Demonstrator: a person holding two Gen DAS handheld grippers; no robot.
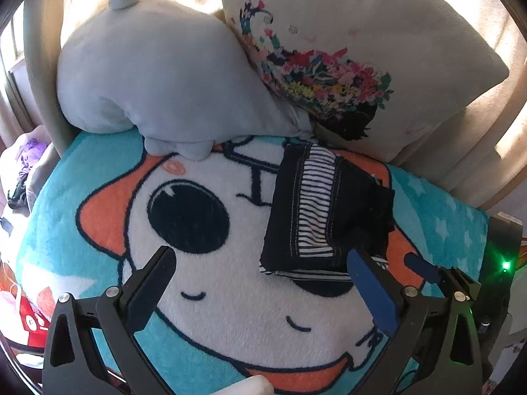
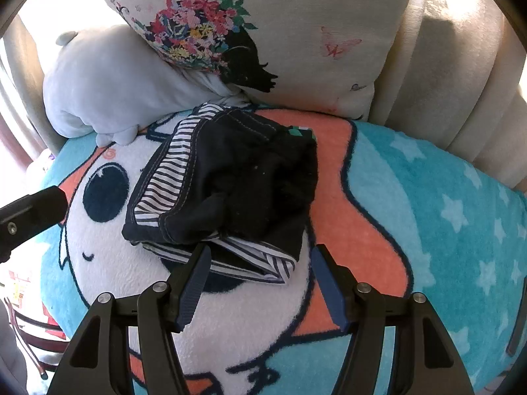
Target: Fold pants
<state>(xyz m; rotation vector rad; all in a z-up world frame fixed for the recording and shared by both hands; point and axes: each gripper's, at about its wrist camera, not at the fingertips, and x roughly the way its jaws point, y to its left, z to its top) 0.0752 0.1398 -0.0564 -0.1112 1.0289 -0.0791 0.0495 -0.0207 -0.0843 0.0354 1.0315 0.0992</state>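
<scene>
Small dark pants (image 1: 316, 207) with a black-and-white striped lining lie folded in a compact bundle on a turquoise cartoon-dog blanket (image 1: 98, 171). They also show in the right wrist view (image 2: 230, 184). My left gripper (image 1: 260, 270) is open and empty, just in front of the bundle's near edge. My right gripper (image 2: 260, 263) is open and empty, its fingertips just short of the bundle's near striped edge. The right gripper's blue-padded fingers (image 1: 421, 268) show at the right of the left wrist view. A left gripper finger (image 2: 33, 214) shows at the left edge of the right wrist view.
A grey plush toy (image 1: 158, 75) and a cream floral pillow (image 1: 346, 49) lean against the beige sofa back (image 2: 461, 65) behind the pants. The blanket (image 2: 428, 214) covers the seat. Clutter lies off the seat at left (image 1: 23, 171).
</scene>
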